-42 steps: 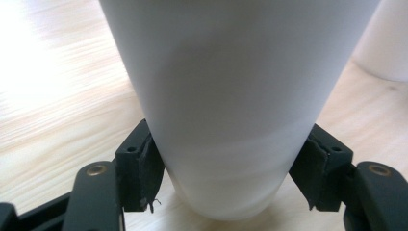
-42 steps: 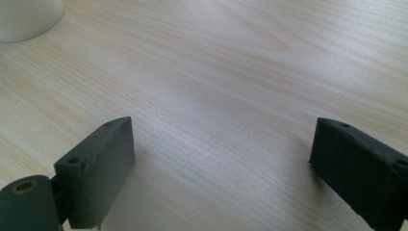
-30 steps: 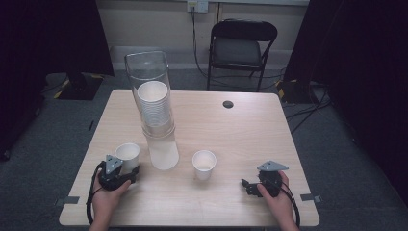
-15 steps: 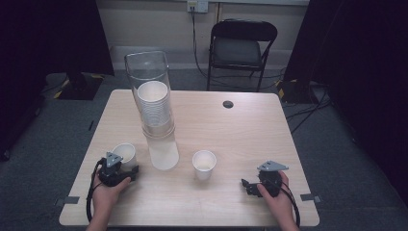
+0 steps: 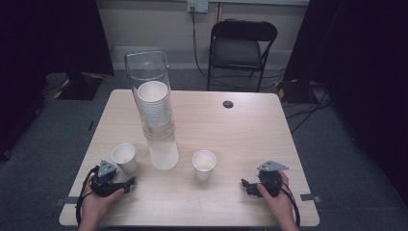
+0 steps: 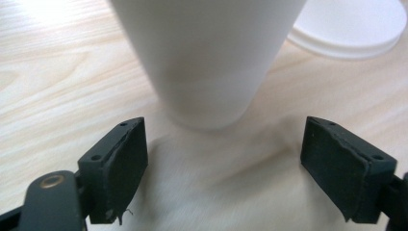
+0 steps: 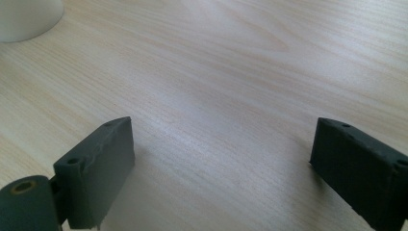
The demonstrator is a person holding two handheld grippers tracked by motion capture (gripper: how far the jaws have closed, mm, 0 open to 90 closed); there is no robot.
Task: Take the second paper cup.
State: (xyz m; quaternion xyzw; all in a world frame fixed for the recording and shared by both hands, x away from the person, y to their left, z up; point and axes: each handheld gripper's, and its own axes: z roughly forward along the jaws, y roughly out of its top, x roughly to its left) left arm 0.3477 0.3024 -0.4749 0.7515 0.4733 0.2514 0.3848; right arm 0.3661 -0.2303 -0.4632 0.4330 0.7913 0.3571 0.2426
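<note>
Standing upright on the wooden table [image 5: 240, 130], a white paper cup [image 5: 124, 157] is sitting at about eight o'clock from the table's centre, just ahead of the left gripper [image 5: 126, 184]. In the left gripper view the same cup [image 6: 207, 57] is rising just beyond the two black pads [image 6: 120, 168], which have just been opening and are now standing spread with bare wood between them, touching nothing. The person's left hand [image 5: 98, 199] is resting on the table near the edge at seven o'clock. A tall stack of cups [image 5: 155, 108] is leaning inside a clear sleeve [image 5: 146, 72], whose lower end is lying at three o'clock of the near cup. A second paper cup [image 5: 204, 164] is standing near six o'clock from the centre, well apart from both grippers. The right gripper [image 5: 247, 186] is lying low at five o'clock, held by the right hand [image 5: 274, 197]; in the right gripper view its pads [image 7: 101, 163] are spread wide over empty wood. A folding chair [image 5: 243, 45] is standing beyond the table at twelve o'clock
</note>
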